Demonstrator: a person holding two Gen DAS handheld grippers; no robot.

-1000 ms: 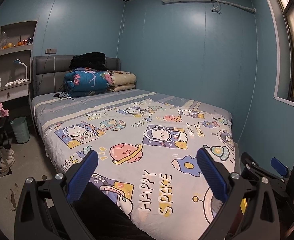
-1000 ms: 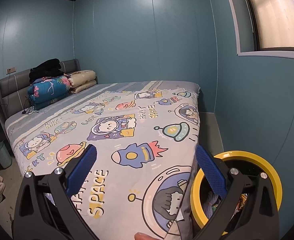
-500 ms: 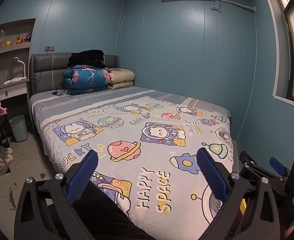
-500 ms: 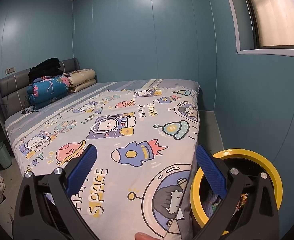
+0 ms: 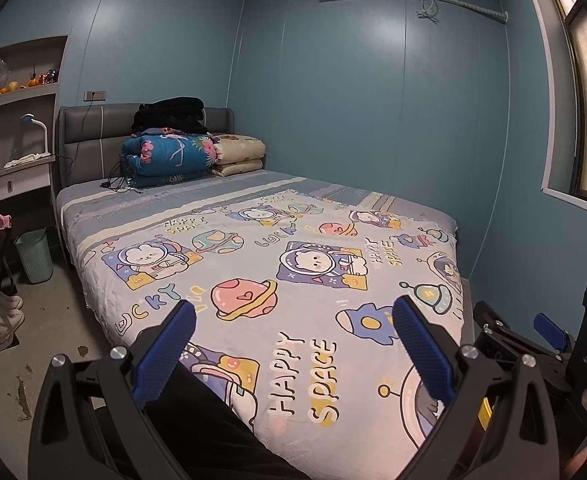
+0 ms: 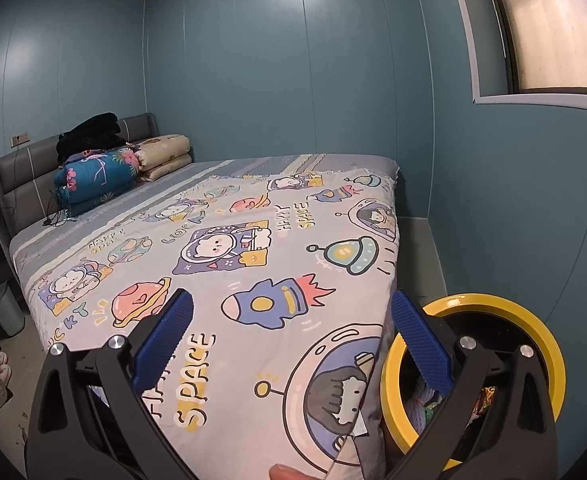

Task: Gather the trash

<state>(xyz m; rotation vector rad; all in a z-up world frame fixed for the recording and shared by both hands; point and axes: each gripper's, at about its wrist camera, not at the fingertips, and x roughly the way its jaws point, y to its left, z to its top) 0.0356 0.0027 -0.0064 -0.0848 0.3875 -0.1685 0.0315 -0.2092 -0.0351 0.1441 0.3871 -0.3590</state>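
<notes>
The bed [image 5: 277, 280] fills both views, its cartoon space-print cover spread flat, and no loose scrap shows anywhere on it. Folded quilts [image 5: 169, 156] and a dark bundle of clothes sit stacked against the headboard. By that reading the bed itself needs no clearing, or none that these pictures can reveal.

The yellow-rimmed bin [image 6: 541, 344] stands on the floor at the bed's right foot corner, just beside the hanging cover. It holds crumpled trash [image 6: 483, 398], colourful wrappers and something pale, so some collecting looks done. Whether more waits elsewhere cannot be told.

Only the right wrist view shows this bin and its contents; in the left view it is hidden behind the other tool. Only the left wrist view takes in the bare floor [image 5: 25, 360] left of the bed, with dark marks on it too small to tell as litter or stains, plus the shelves with fruit and a lamp. The small green basket [image 5: 34, 254] beside the bed shows in both views, more clearly in the left.

The left tongs [image 5: 293, 352] are spread wide and carry nothing. The right tongs [image 6: 289, 344] likewise gape, empty, over the cover's near edge.
</notes>
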